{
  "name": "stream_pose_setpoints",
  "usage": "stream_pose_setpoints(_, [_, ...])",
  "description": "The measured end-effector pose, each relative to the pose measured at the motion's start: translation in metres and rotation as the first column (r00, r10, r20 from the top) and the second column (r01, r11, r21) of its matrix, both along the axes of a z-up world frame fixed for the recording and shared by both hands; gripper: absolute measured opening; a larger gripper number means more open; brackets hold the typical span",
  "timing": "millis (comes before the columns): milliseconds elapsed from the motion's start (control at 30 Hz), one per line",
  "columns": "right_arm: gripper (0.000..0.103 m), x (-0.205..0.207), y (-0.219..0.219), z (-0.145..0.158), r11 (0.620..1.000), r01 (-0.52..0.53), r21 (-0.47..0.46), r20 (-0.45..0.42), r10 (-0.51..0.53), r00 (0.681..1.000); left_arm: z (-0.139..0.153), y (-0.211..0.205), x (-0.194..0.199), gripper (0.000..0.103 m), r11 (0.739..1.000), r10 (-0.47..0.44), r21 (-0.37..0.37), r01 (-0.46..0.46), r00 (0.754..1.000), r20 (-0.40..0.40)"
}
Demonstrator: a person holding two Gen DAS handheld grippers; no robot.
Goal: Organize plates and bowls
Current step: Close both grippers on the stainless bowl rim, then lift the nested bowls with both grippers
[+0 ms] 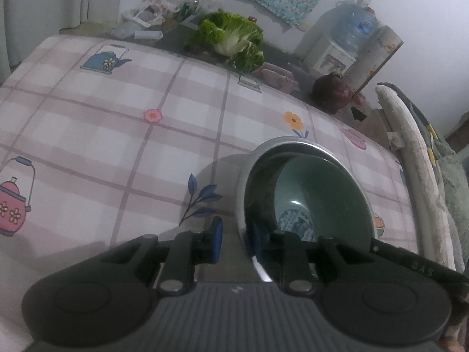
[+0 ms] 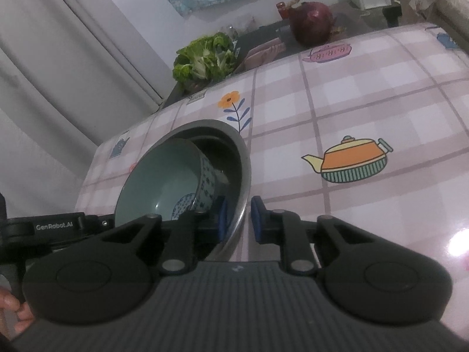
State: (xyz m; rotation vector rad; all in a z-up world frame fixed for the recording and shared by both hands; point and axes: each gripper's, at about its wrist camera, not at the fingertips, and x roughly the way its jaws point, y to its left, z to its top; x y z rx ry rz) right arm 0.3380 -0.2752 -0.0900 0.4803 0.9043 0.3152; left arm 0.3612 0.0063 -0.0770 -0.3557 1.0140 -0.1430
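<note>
A steel bowl (image 1: 293,142) (image 2: 244,176) stands on the checked tablecloth (image 1: 117,123) (image 2: 366,102). A teal ceramic bowl (image 1: 325,193) (image 2: 164,176) with a blue pattern leans tilted inside it. My left gripper (image 1: 236,237) straddles the steel bowl's near rim, one blue pad outside and one inside, shut on the wall. My right gripper (image 2: 239,220) pinches the same bowl's rim from the opposite side, one pad inside and one outside. In the right wrist view the left gripper's body (image 2: 55,226) shows at the left edge, with a hand (image 2: 13,308) below it.
A leafy green cabbage (image 1: 231,35) (image 2: 202,58) and a dark red round vegetable (image 1: 331,91) (image 2: 312,23) sit on a dark surface beyond the table's far edge. A water dispenser (image 1: 348,35) stands behind. A padded chair back (image 1: 410,161) borders the table.
</note>
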Motion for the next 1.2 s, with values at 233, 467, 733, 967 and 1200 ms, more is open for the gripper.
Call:
stream_pose_setpoints(233, [0.015,0.004,-0.001,-0.002,1.0,0.003,0.012,-0.009,-0.003,1.0,-0.01,0.004,0.006,0.032,0.999,0.039,-0.026,-0.04,0.999,-0.018])
stream_pose_setpoints(467, [0.015,0.006,-0.001,-0.004,1.0,0.009,0.015,-0.01,-0.008,1.0,-0.01,0.003,0.005,0.032,0.999,0.046,-0.018,-0.046,0.999,-0.004])
stream_pose_setpoints(733, [0.015,0.008,0.001,-0.004,1.0,-0.006,0.004,-0.016,0.006,1.0,-0.005,-0.006,0.003,0.012,0.998,0.062,-0.005,-0.062,0.998,0.005])
stream_pose_setpoints(967, [0.015,0.011,0.003,-0.003,1.0,-0.018,-0.006,-0.024,0.018,1.0,-0.004,-0.006,0.003,0.01,0.997,0.072,-0.01,-0.072,0.997,0.0])
stream_pose_setpoints(1200, [0.013,0.012,0.008,-0.002,0.999,-0.03,-0.016,-0.021,0.03,0.999,-0.002,-0.01,0.002,0.01,0.996,0.085,0.023,-0.085,0.996,0.0])
